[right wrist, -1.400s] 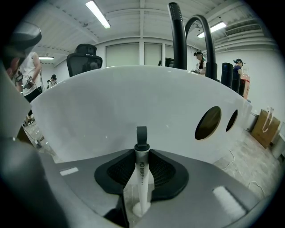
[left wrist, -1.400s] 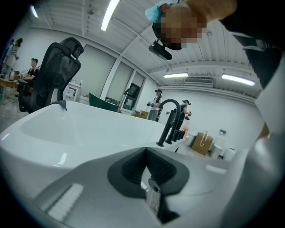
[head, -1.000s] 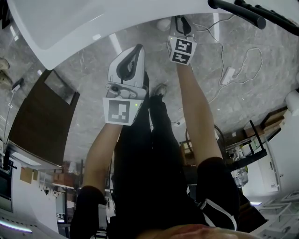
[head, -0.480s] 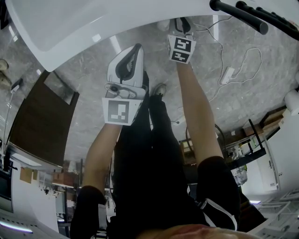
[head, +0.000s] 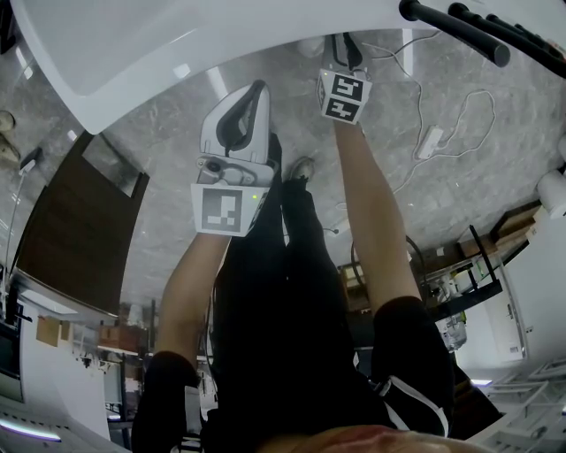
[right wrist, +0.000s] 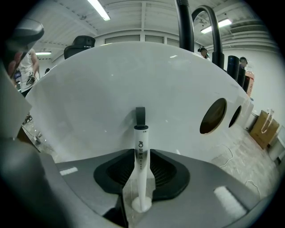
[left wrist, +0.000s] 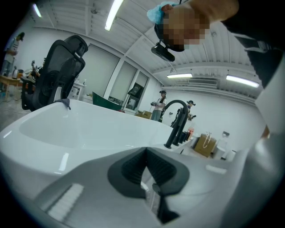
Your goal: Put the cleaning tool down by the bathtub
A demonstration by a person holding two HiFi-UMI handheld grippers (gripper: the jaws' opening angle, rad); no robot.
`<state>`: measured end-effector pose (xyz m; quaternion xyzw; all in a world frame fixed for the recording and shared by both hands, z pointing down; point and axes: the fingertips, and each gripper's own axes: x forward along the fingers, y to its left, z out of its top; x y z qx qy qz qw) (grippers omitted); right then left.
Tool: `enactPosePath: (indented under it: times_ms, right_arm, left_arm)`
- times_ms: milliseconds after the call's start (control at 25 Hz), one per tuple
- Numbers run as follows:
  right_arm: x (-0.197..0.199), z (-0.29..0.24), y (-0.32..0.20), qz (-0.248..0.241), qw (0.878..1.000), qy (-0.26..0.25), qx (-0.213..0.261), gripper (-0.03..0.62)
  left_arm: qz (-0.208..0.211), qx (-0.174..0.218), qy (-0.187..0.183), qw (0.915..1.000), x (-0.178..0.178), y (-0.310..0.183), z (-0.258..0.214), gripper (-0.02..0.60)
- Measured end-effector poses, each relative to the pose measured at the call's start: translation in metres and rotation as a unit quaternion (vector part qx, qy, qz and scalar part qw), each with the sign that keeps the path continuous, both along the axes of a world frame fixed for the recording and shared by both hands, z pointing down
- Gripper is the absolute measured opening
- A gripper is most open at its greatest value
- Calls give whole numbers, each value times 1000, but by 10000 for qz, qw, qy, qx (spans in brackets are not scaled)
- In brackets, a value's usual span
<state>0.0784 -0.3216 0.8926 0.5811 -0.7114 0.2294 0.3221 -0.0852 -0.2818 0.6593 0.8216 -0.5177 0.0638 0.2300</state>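
Observation:
The cleaning tool [right wrist: 140, 138] is a slim white handle with a dark loop on top. It stands upright on the marble floor and leans against the white bathtub [right wrist: 111, 89]. My right gripper [right wrist: 141, 153] points down at it, and its jaws have just been opening. The handle stands between the dark pads with a gap on each side, so the gripper is open. In the head view the right gripper [head: 341, 44] is low by the bathtub [head: 177, 44]. My left gripper [head: 256, 88] hovers beside it, shut and empty, aimed over the tub rim [left wrist: 80, 129].
A black faucet [head: 451, 26] rises at the tub's end. A white cable with a power strip [head: 433, 142] lies on the floor to the right. A dark wooden panel [head: 80, 221] stands to the left and a shelf cart [head: 460, 283] to the right. My feet [head: 301, 168] are just behind the grippers.
Both grippers stay almost where they were by the tub. The head view shows no clear difference in the right jaws.

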Motion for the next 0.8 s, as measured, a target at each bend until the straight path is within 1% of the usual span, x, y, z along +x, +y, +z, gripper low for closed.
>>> enactPosePath:
  times_ms: [320,520,720,800]
  right_arm:
    - [-5,-10,17,3,10000,-87,27,115]
    - [-4,-27,31,44,9998,-163,69,55]
    - [-6,-54,54,94,9997,-236,24,3]
    - [-4,-71,68,152,9994,-300,-14,0]
  left_arm:
    - [-39,32,-2,10000,-4,9,-6,9]
    - [-27,144,-12,9999,-1,18,-22,9]
    - [-170,378,49,9991,2,29,-50,9]
    - [-151,417,39,9990,7,38,-66,9]
